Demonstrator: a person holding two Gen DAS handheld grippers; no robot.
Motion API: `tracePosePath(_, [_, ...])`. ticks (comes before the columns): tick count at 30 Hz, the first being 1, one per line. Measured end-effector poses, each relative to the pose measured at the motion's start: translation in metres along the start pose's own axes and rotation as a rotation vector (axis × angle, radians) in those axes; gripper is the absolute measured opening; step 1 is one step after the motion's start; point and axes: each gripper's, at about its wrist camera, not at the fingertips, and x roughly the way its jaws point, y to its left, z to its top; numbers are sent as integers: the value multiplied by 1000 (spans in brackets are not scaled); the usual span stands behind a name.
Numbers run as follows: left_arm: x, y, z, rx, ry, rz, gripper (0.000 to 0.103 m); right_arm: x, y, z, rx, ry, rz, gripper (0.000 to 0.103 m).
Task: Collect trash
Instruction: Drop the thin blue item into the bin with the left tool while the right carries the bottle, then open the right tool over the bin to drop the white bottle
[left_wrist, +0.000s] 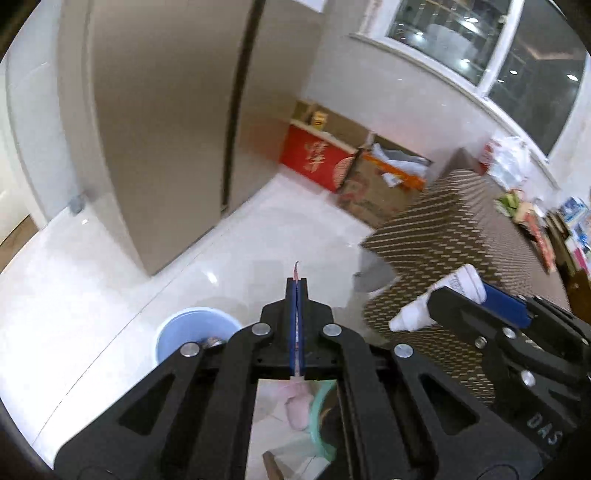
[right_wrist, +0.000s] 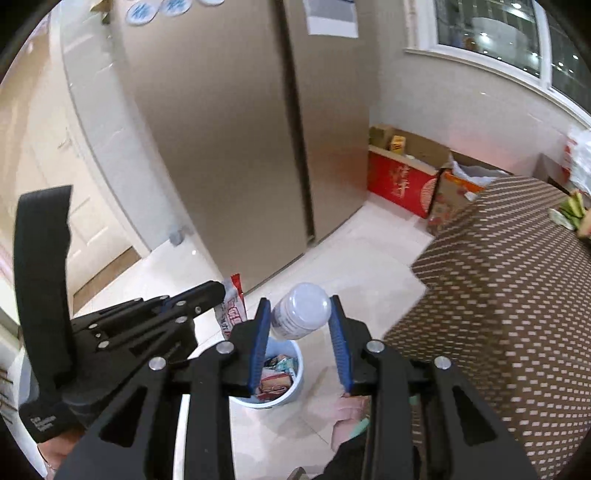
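My left gripper (left_wrist: 296, 282) is shut on a thin red and white snack wrapper (left_wrist: 296, 269); the wrapper also shows in the right wrist view (right_wrist: 232, 308) at that gripper's tip. My right gripper (right_wrist: 299, 304) is shut on a small white plastic bottle (right_wrist: 302, 311), held above the floor; the bottle also shows in the left wrist view (left_wrist: 439, 297). A light blue trash bin (right_wrist: 291, 391) stands on the floor below both grippers, holding several wrappers. It also shows in the left wrist view (left_wrist: 192, 328), partly hidden by my left gripper.
A table with a brown patterned cloth (right_wrist: 509, 295) stands at the right, with clutter at its far end (left_wrist: 546, 221). A tall fridge (right_wrist: 258, 129) stands ahead. A red box (right_wrist: 400, 184) and cardboard boxes sit against the far wall. My pink slipper (left_wrist: 297, 406) is below.
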Motion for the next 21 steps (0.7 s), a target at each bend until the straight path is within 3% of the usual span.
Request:
tracePosePath(6, [14,39,-4,-34,37,123,0,22,32,-7,-36,19,16,31])
tracePosePath(9, [30,51,-2,-60,91,116,2,27,39,-10,-37,27,15,31])
tracePosePath(10, [33,54,-2,-63,97,111,11,28,40,-11,-36,28,14,31])
tracePosePath(11, [39,57,-3,-70,112,129,35,30,41,-12,-32,31,14,31])
tracePosePath(12, [42,59,-4,-74,120,145,51,32,43,-12,-31,35,13,31])
tracePosePath(13, [43,59,-5,-75,114,148,60,35,41,-12,-29,42,14,31])
tracePosePath(21, [32,50,-8,-84,89,154,61,56,38,-17,-29,72,-2,32])
